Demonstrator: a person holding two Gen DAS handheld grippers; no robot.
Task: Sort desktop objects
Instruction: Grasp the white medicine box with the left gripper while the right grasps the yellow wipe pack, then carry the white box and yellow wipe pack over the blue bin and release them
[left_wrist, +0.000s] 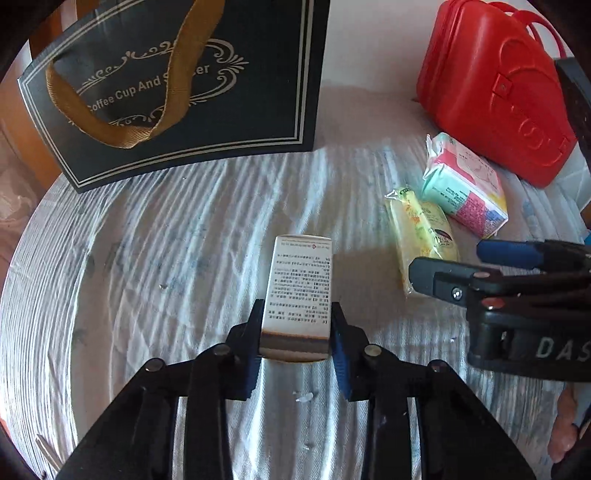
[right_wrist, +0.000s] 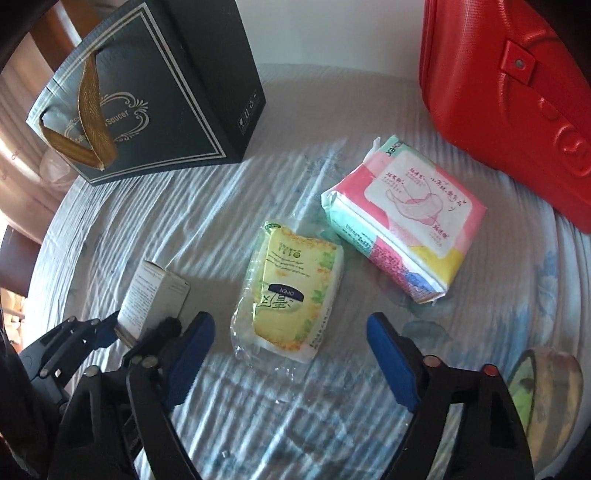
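We see a small white cardboard box (left_wrist: 298, 295), printed with fine text, clamped at its near end between the blue pads of the left gripper (left_wrist: 295, 332), which tilts steeply down. The right gripper (right_wrist: 291, 354) hangs released, jaws apart just short of a glossy yellow tissue pack (right_wrist: 291, 291). A pink plastic pack (right_wrist: 402, 221) lies beside it. A dark paper bag (left_wrist: 177, 81) and red hard case (left_wrist: 491, 88) stand behind on the desk's (left_wrist: 147, 258) rippled pale cloth.
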